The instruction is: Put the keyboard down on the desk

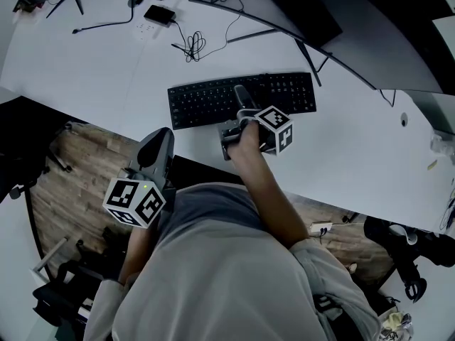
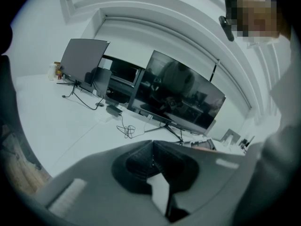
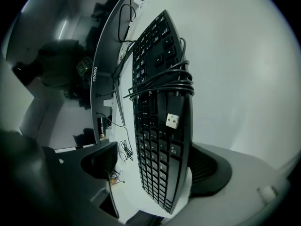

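black full-size keyboard [image 1: 202, 104] lies flat, keys up, on the white surface [image 1: 85, 69]. it sits near the front edge, long side roughly along that edge, right end a bit farther back. its cable [image 3: 164, 81] is wound around the middle of the body, usb plug [image 3: 173, 120] lying on the keys. the keyboard's near edge sits between the right tool's [image 3: 155, 161] spread jaws, one jaw clear of it.

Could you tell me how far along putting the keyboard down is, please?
Done, it seems: the keyboard lies on the desk, cable wound round it. In hand: the right gripper straddles its near edge, jaws apart. Left: draw that gripper clear. The left gripper is shut, empty.
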Available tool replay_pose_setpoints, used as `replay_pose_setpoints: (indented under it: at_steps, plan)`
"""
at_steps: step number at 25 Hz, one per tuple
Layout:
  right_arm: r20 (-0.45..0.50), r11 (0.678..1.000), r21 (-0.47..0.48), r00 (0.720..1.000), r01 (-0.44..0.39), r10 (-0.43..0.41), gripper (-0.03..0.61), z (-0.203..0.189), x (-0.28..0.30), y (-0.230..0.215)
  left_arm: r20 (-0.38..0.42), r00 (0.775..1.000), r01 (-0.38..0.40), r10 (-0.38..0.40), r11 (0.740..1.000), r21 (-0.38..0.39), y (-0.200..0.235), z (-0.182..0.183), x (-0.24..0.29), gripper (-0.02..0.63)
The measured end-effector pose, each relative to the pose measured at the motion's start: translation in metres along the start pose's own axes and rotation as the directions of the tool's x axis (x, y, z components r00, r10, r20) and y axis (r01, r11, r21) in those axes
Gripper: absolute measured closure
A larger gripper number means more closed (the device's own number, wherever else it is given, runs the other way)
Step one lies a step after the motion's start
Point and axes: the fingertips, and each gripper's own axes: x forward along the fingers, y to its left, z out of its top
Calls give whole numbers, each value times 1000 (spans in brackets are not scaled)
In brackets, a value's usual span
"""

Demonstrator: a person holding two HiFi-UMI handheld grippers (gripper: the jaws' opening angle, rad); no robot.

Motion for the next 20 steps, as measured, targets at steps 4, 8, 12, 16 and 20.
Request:
replay_pose_setpoints:
  at_steps: [4,8,12,16,20]
  plan:
    - [-7,1000,0,1000,3,-3,121,-1,-2,-3,2,1000,4,-4,1000,-5,-2,0,0,614]
    - [-17,1000,-1,1000,3,-3,123,-3,-5,-6,6,1000,11,-11,1000,-5,-6,-1,0,614]
    - [-23,1000,-4,1000,-1,1,124,-4,-10,-9,8,1000,19,-19,1000,-7,-10,-3,-1,614]
    - [-32,999,-37,999,-10,9,127,-8,-13,-8,5,1000,29,-29,999,-16,-12,-7,-2,614]
    - [-50,999,-40,999,-11,9,130,-13,-17,-13,-3,999,40,-40,999,-20,-17,-12,-3,614]
